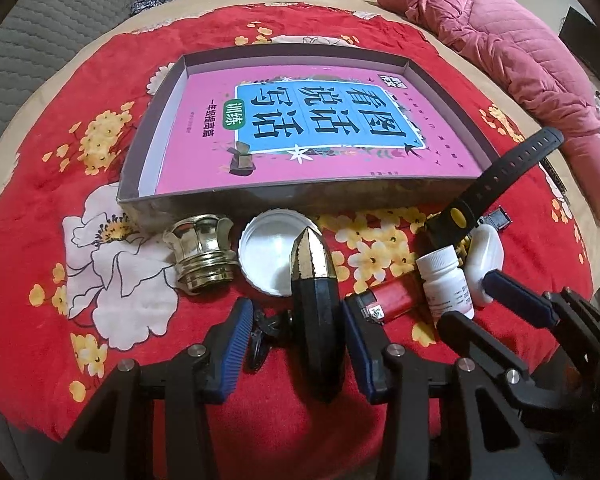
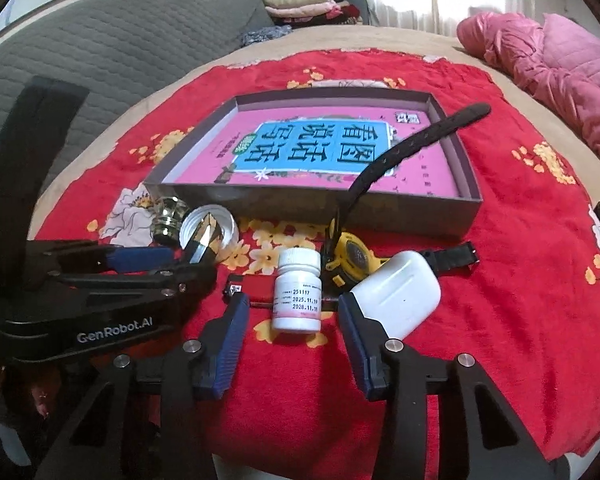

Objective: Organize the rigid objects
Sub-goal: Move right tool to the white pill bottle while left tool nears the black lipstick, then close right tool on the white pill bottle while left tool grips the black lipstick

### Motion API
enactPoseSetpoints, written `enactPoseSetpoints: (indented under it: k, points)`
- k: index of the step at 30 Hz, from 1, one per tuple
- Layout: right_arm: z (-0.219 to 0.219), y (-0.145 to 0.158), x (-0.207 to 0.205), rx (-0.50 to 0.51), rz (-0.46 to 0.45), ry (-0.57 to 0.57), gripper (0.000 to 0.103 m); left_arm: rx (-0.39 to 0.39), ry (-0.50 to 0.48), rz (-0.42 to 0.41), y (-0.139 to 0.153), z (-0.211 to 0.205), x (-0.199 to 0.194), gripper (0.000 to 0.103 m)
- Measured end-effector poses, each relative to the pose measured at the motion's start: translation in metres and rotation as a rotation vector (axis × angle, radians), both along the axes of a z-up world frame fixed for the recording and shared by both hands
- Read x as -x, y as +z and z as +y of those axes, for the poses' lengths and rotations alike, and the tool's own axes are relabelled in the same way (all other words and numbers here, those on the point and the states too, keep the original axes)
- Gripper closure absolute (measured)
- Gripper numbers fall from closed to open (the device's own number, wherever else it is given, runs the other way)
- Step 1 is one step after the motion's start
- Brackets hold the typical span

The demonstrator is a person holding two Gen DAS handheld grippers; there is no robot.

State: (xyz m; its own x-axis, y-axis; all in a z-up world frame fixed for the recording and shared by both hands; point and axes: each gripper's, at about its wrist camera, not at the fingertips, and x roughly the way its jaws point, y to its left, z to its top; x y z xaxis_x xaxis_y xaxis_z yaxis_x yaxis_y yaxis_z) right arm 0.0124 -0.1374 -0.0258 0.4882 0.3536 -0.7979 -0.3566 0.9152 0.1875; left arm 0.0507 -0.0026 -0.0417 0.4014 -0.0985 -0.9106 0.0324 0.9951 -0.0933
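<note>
Plainly, "GenRobot.AI" marks the left gripper (image 2: pixel 168 258); bottle (image 2: pixel 297 292) reads "251117".

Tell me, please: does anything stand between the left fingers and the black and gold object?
Nothing visible does. The black and gold object already lies between the fingers of the left gripper, which are open with a gap on each side. A small black clip lies beside it, near the left finger.

Materials and finishes, items on red cloth

Plush red floral blanket (image 1: pixel 228 40), matt; grey cardboard tray (image 1: pixel 284 200), dull; glossy pink paper book cover (image 1: pixel 320 128); polished brass-toned metal cap (image 1: pixel 202 254); faceted black-and-gold glossy piece (image 1: pixel 316 304); smooth white plastic bottle (image 2: pixel 298 290); matt black rubbery strap (image 2: pixel 412 146); ribbed blue pads (image 2: pixel 230 344) on the tongs.
</note>
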Motion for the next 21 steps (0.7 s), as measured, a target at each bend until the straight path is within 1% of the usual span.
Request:
enactPoseSetpoints:
  k: [7, 12, 15, 21]
  points:
    - [0.000, -0.016, -0.012, -0.016, 0.056, -0.010, 0.065, 0.007, 0.002, 0.001, 0.000, 0.001, 0.000, 0.058]
    - [0.003, -0.020, -0.015, -0.023, 0.052, 0.006, 0.075, 0.011, 0.003, 0.002, 0.000, 0.002, -0.001, 0.058]
    - [0.005, -0.021, -0.016, -0.037, 0.052, 0.018, 0.075, 0.011, 0.001, 0.002, 0.000, 0.002, -0.001, 0.058]
    - [0.005, -0.015, -0.015, -0.069, 0.024, 0.036, 0.075, 0.001, -0.001, 0.009, -0.001, 0.000, -0.002, 0.058]
